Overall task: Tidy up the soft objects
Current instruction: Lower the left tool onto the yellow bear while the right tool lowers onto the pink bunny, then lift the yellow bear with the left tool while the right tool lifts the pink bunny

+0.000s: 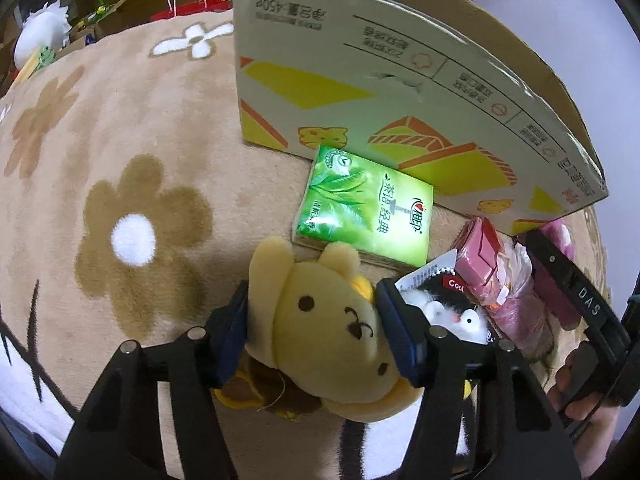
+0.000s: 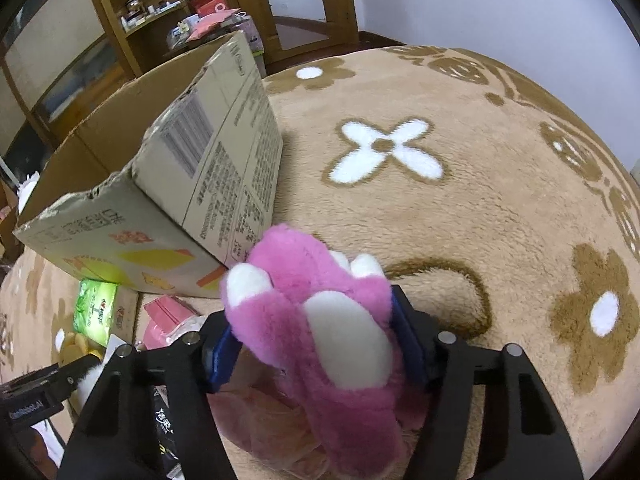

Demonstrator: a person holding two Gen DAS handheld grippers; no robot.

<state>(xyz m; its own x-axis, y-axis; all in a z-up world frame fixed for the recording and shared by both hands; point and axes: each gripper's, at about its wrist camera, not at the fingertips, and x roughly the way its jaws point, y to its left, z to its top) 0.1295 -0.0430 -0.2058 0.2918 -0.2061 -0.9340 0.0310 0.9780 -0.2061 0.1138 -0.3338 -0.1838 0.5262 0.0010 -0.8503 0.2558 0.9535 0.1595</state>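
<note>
Cardboard box (image 2: 160,184) interior hidden; plush toys (image 2: 320,320) outside

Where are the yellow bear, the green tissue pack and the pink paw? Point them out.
yellow bear (image 1: 340,336), left wrist view, on its face.
green tissue pack (image 1: 366,206), left wrist view, on its printed top.
pink paw (image 2: 320,304), right wrist view, on its white pad.
</note>
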